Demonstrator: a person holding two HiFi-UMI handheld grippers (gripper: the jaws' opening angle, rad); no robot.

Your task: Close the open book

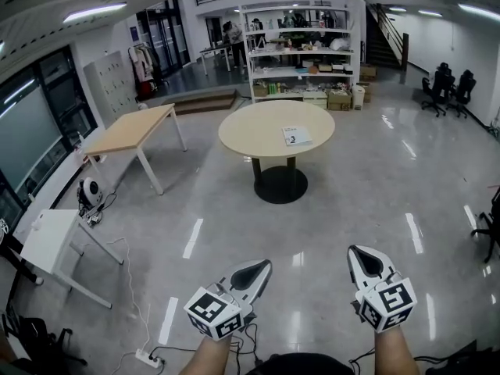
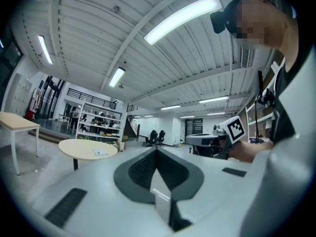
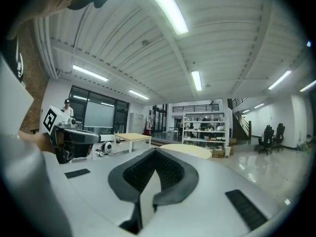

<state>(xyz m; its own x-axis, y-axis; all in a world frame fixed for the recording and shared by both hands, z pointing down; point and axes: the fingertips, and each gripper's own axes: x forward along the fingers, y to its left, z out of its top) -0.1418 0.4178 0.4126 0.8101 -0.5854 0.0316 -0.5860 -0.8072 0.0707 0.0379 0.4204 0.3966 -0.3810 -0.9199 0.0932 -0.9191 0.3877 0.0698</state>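
Two grippers low in the head view: left gripper (image 1: 251,276) at seven o'clock, right gripper (image 1: 366,262) at five o'clock. Both have jaws pressed together, nothing between. One book (image 1: 296,136) lies on one round table (image 1: 250,131) at twelve o'clock, well apart.

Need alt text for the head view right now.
The left gripper and right gripper, both shut and empty, point across a glossy floor toward a book lying on a round table well ahead. Shelves stand behind it.
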